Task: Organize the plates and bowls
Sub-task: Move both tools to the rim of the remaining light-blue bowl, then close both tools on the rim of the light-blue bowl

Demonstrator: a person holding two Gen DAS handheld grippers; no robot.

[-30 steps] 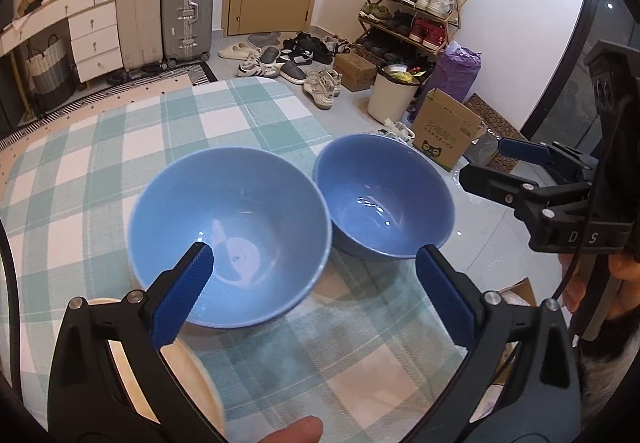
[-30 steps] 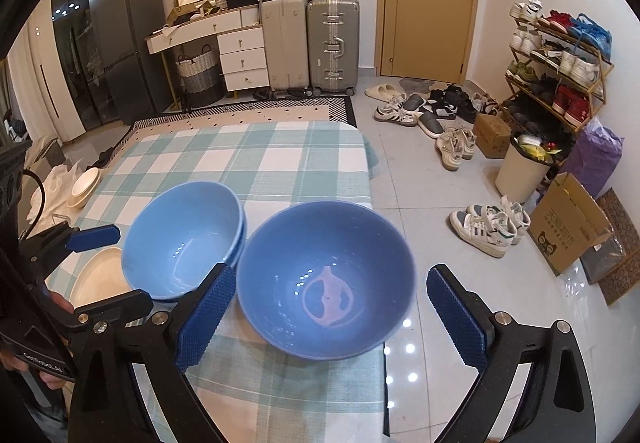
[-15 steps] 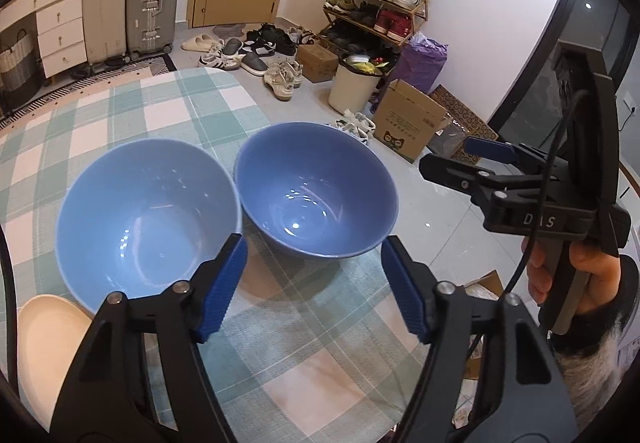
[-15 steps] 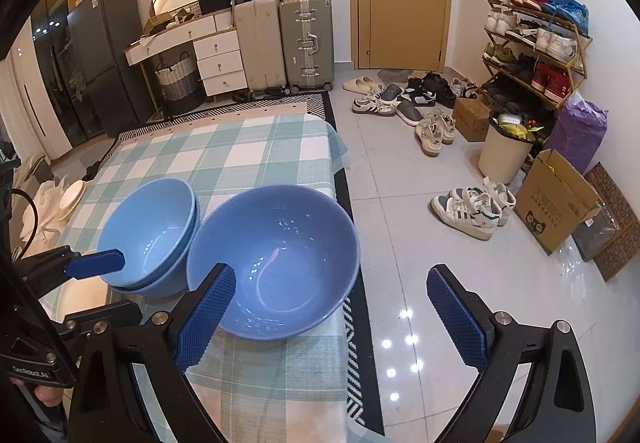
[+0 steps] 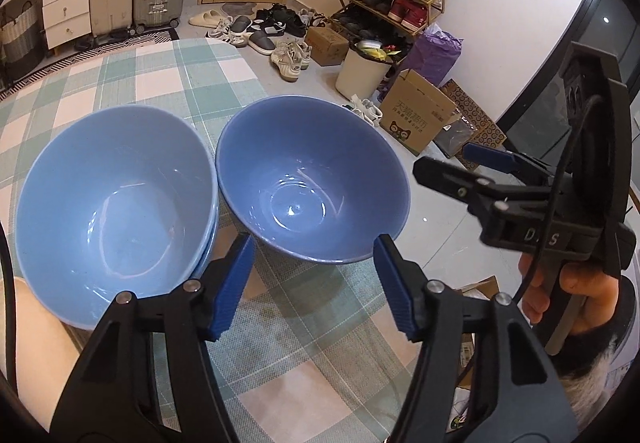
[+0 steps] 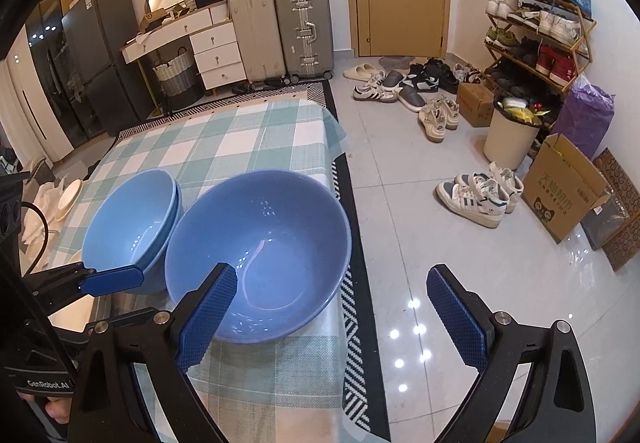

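Note:
A single blue bowl (image 5: 312, 187) sits at the table's right edge on the green checked cloth (image 5: 304, 347). Beside it on the left stands a stack of two blue bowls (image 5: 116, 211). My left gripper (image 5: 312, 283) is open and empty, its pads just short of the single bowl's near rim. My right gripper (image 6: 332, 319) is open and empty, with its left pad at the near rim of the single bowl (image 6: 260, 251) and its right pad over the floor. The stack (image 6: 132, 227) shows left of it. A cream plate (image 5: 36, 327) lies at the near left, partly hidden.
The table edge drops to a tiled floor (image 6: 420, 227) with a black-and-white rug (image 6: 356, 283). Shoes, a white bin (image 6: 510, 135) and a cardboard box (image 6: 560, 187) stand on the floor. Small white dishes (image 6: 68, 195) lie at the table's far left.
My left gripper has swung right from the stack to the single bowl and narrowed its opening. My right gripper has come closer to the single bowl's right side. The bowls have not moved.

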